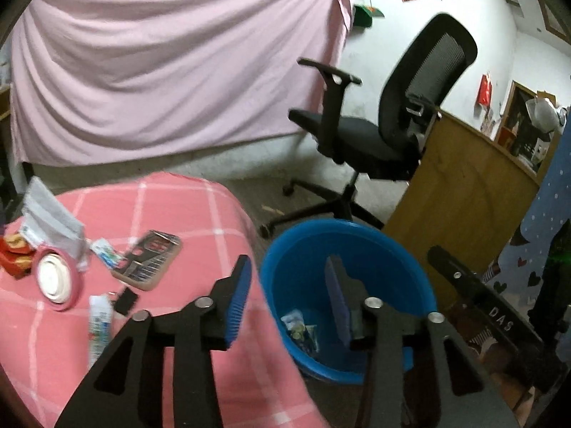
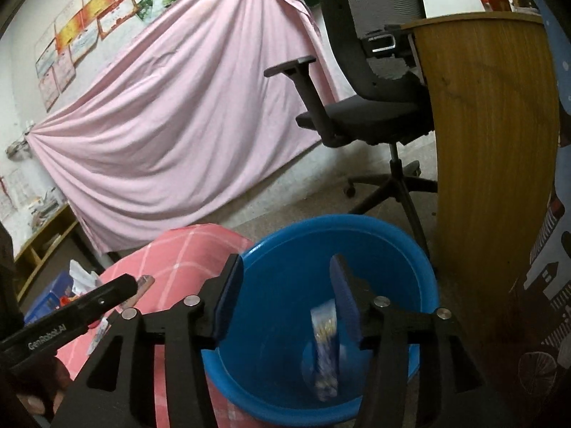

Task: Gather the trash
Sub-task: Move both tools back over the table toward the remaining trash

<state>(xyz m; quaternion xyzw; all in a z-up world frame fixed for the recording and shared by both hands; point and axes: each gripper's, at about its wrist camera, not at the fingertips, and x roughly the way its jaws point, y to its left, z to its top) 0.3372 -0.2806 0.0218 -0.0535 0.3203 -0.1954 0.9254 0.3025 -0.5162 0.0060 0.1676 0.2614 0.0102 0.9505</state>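
Hovering over the blue basin (image 2: 285, 267), the right gripper (image 2: 285, 303) has its jaws parted about halfway; a blurred blue wrapper (image 2: 324, 349) sits just beside the inner face of the right-hand finger, long axis roughly upright, apparently dropping free rather than clamped. The left gripper (image 1: 287, 306) is likewise parted with nothing between its pads (image 1: 239, 303); beyond its right-hand finger, earlier-collected wrappers (image 1: 299, 331) lie at the basin's bottom. Remaining litter lies to the left of the left gripper's fingers on the pink checked cover (image 1: 178, 207): a white tube (image 1: 100, 324) nearest, long axis running roughly along the fingers' own direction, then a dark flat packet (image 1: 150, 258), a small white sachet (image 1: 105, 251), a pink tape roll (image 1: 57, 278) and a red carton (image 1: 14, 253) farther out. Judgement: the left gripper is the nearer one for the next pick, and the tube would need the jaws set across its narrow width.
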